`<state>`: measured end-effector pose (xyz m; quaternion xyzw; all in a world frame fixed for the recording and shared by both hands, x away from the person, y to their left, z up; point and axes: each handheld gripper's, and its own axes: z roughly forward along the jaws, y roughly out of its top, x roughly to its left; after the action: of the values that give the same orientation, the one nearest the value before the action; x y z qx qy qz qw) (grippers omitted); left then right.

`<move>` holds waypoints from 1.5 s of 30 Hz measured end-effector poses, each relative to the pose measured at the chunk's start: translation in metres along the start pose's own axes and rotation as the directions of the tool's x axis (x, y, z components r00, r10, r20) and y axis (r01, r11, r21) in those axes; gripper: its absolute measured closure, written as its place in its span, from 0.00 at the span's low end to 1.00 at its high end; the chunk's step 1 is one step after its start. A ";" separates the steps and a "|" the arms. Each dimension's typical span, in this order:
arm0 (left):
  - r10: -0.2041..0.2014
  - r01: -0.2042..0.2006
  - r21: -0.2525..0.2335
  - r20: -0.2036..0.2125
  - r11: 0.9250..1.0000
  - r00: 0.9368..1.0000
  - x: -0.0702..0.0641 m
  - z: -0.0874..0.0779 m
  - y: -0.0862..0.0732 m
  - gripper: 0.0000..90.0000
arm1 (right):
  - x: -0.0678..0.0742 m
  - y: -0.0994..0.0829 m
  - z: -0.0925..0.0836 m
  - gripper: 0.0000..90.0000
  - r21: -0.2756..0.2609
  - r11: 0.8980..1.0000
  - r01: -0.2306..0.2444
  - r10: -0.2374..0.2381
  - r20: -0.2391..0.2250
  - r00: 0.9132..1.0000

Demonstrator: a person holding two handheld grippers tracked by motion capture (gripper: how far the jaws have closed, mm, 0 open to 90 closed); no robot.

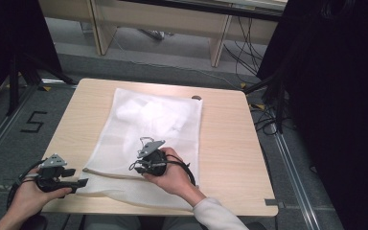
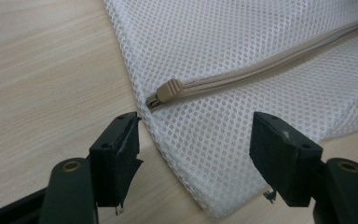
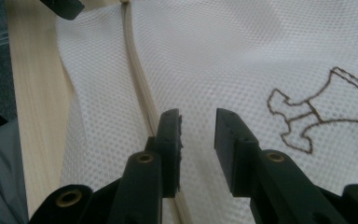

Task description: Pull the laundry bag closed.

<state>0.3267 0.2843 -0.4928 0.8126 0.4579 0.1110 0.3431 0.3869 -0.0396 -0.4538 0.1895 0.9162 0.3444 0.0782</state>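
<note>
A white mesh bag (image 1: 148, 129) lies flat on my wooden table (image 1: 230, 139). My left gripper (image 1: 79, 182) sits at its near-left corner. My right gripper (image 1: 141, 165) rests on its near edge.

A light wooden table (image 1: 230, 139) stands on grey floor (image 1: 172, 62). Black curtains (image 1: 335, 96) flank it; cables (image 1: 249, 52) trail beyond.

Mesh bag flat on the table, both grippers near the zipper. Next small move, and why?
Probably close the left gripper on the corner of the mesh bag just below the zipper pull. Its jaws stand open with that corner between them, pads not yet pressing, and the pull sits at the zipper's end. The right gripper, part open, hovers beside the zipper farther along, holding nothing.
</note>
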 end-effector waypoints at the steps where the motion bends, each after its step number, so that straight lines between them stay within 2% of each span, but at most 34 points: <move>1: 0.000 0.000 0.000 0.000 1.000 1.000 0.000 0.000 0.000 0.37 | 0.001 0.003 0.003 0.80 -0.001 1.000 0.006 -0.006 0.001 1.000; 2: 0.008 -0.008 0.011 -0.001 1.000 1.000 0.001 -0.001 0.000 0.37 | 0.001 0.006 0.005 0.80 0.003 1.000 0.010 -0.010 -0.003 1.000; 7: -0.006 0.006 -0.005 0.002 1.000 1.000 0.000 0.000 0.000 0.37 | 0.006 0.019 0.014 0.81 0.000 0.999 0.042 -0.042 -0.014 0.999; 11: -0.001 0.001 0.003 0.004 1.000 1.000 0.001 0.000 0.000 0.37 | 0.010 0.026 0.021 0.80 -0.001 1.000 0.031 -0.031 -0.019 0.999; 21: -0.008 0.008 0.014 0.005 1.000 1.000 0.001 0.000 -0.002 0.37 | 0.022 0.038 0.039 0.80 0.019 0.998 0.061 -0.059 -0.063 0.996; 27: -0.029 0.029 0.006 -0.002 1.000 1.000 0.000 -0.001 -0.005 0.37 | 0.027 0.047 0.049 0.81 0.018 0.997 0.079 -0.077 -0.077 0.994; 28: -0.023 0.023 0.005 0.000 1.000 1.000 0.000 -0.001 -0.005 0.37 | 0.029 0.048 0.051 0.82 0.020 0.997 0.070 -0.068 -0.081 0.994; 29: -0.047 0.046 -0.016 -0.008 0.999 0.999 -0.002 -0.001 -0.006 0.37 | 0.032 0.051 0.054 0.82 0.025 0.997 0.078 -0.076 -0.086 0.993; 30: -0.035 0.035 0.002 0.004 0.999 0.999 0.000 -0.003 -0.007 0.37 | 0.032 0.053 0.056 0.83 0.020 0.996 0.087 -0.085 -0.090 0.992; 33: -0.053 0.053 -0.013 -0.002 0.998 0.999 -0.001 -0.002 -0.008 0.37 | 0.035 0.057 0.060 0.84 0.021 0.996 0.084 -0.082 -0.097 0.992; 35: -0.062 0.062 -0.021 -0.009 0.998 0.998 -0.002 -0.001 -0.008 0.37 | 0.038 0.063 0.067 0.84 0.028 0.994 0.103 -0.100 -0.106 0.989; 38: -0.065 0.065 -0.020 0.004 0.998 0.998 -0.002 -0.001 -0.008 0.37 | 0.040 0.067 0.075 0.85 0.033 0.994 0.106 -0.102 -0.109 0.989; 40: -0.052 0.052 -0.013 0.000 0.999 0.999 -0.001 -0.001 -0.008 0.38 | 0.041 0.070 0.080 0.86 0.038 0.994 0.105 -0.101 -0.108 0.989; 41: -0.077 0.077 -0.023 -0.008 0.997 0.997 -0.002 0.000 -0.008 0.38 | 0.041 0.072 0.081 0.86 0.040 0.994 0.102 -0.097 -0.114 0.989; 43: -0.057 0.057 0.006 0.006 0.998 0.998 0.001 -0.002 -0.008 0.38 | 0.041 0.074 0.084 0.86 0.040 0.995 0.095 -0.090 -0.116 0.989; 44: -0.087 0.087 -0.033 0.007 0.996 0.996 -0.001 0.001 -0.010 0.39 | 0.042 0.076 0.085 0.86 0.039 0.995 0.092 -0.087 -0.117 0.989; 45: -0.080 0.080 -0.012 -0.005 0.997 0.997 0.000 0.000 -0.010 0.40 | 0.042 0.081 0.091 0.86 0.043 0.995 0.090 -0.084 -0.126 0.988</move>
<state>0.3206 0.2877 -0.4994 0.7912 0.4904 0.1022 0.3509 0.3966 0.0878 -0.4688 0.1295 0.9348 0.3292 0.0312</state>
